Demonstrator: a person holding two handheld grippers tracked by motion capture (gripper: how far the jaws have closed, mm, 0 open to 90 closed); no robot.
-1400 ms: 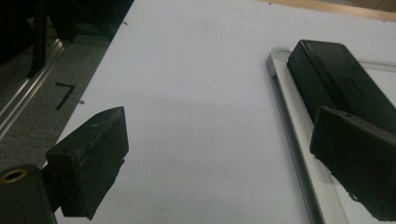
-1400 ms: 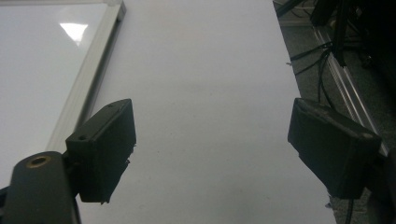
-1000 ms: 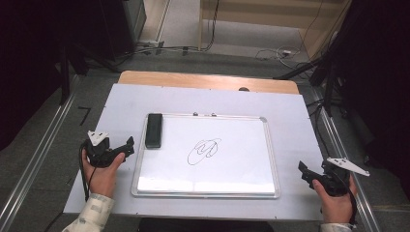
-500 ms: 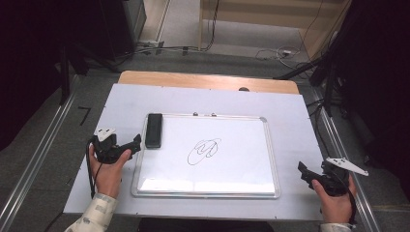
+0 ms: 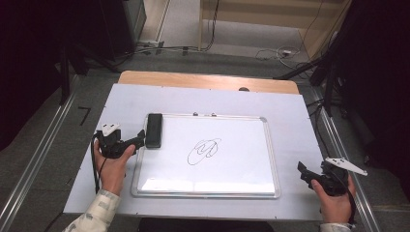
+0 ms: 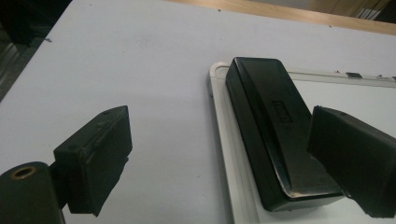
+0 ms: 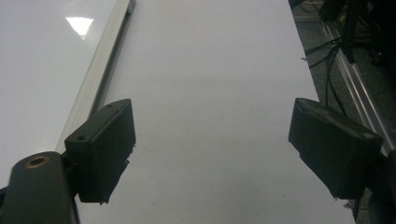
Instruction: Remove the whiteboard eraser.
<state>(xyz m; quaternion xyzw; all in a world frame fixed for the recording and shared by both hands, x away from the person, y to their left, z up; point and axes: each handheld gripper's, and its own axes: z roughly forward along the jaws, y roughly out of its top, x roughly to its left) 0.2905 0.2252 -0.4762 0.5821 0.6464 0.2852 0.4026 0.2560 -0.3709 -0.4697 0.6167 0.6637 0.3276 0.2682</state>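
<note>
A whiteboard (image 5: 241, 166) with a black scribble (image 5: 205, 151) lies in the middle of the white table. A black eraser (image 5: 154, 129) rests on its upper left corner. My left gripper (image 5: 137, 139) is open just left of the eraser's near end, at the board's left edge. In the left gripper view the eraser (image 6: 266, 126) lies close ahead, its near end beside the right jaw, and nothing is held in the gripper (image 6: 224, 163). My right gripper (image 5: 303, 172) is open over bare table to the right of the board, also empty (image 7: 210, 149).
The white table surface (image 5: 300, 121) ends in a wooden strip (image 5: 203, 81) at the back. Metal rails (image 5: 38, 150) run along both sides, with cables (image 5: 270, 50) on the floor beyond. The board's frame (image 7: 100, 70) runs left of the right gripper.
My left gripper has moved right, from the open table up to the board's left edge beside the eraser. The right gripper has stayed put.
</note>
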